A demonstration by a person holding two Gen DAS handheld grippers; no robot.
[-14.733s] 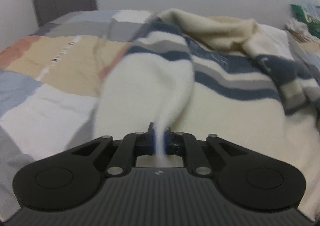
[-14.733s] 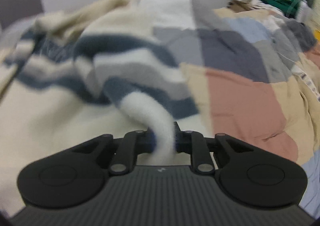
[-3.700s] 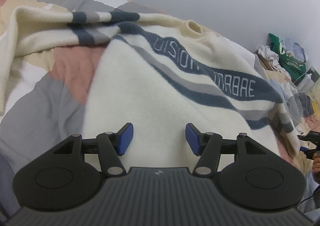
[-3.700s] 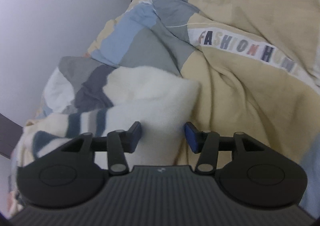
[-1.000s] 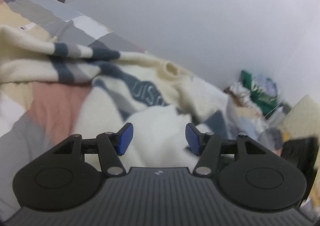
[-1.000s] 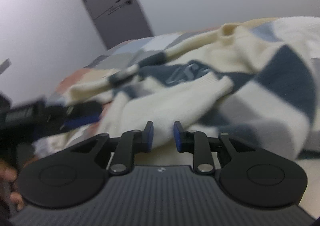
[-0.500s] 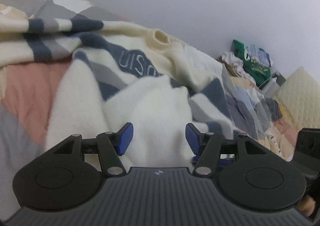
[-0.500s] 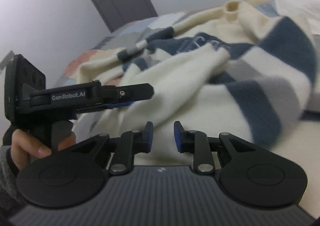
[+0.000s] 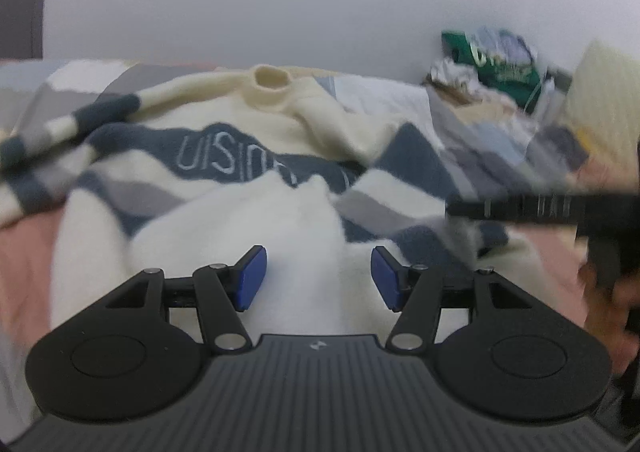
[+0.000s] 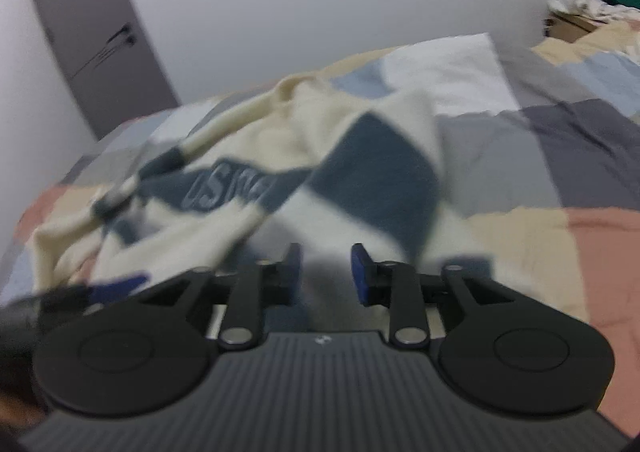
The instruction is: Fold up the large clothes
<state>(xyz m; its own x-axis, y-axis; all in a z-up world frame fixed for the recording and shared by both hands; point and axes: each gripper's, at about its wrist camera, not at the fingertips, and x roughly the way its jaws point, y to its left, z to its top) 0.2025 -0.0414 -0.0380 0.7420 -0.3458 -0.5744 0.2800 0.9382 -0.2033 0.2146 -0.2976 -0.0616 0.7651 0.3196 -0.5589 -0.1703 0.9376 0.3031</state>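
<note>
A cream sweater (image 9: 168, 207) with navy and grey stripes and pale lettering lies spread on the bed, collar (image 9: 273, 78) at the far side. One sleeve is folded across its front. My left gripper (image 9: 317, 278) hovers open over that white folded part, with nothing between its blue pads. In the right wrist view the sweater (image 10: 372, 175) lies ahead. My right gripper (image 10: 326, 274) has its jaws opening just above the cloth, and the pads press on nothing. The right gripper (image 9: 536, 207) shows blurred at the left wrist view's right edge. The left gripper's blue pad (image 10: 120, 288) shows low at the left.
The sweater rests on a patchwork duvet (image 10: 532, 175) of grey, pink, tan and blue. A grey door (image 10: 92, 31) stands at the far left. A heap of clothes with a green item (image 9: 500, 59) sits at the far right by the wall. A person's hand (image 9: 612, 304) holds the right gripper.
The right gripper's jaws have spread from a narrow gap to a wide one. It has drawn away to the right of the left gripper. The left wrist view has rolled level.
</note>
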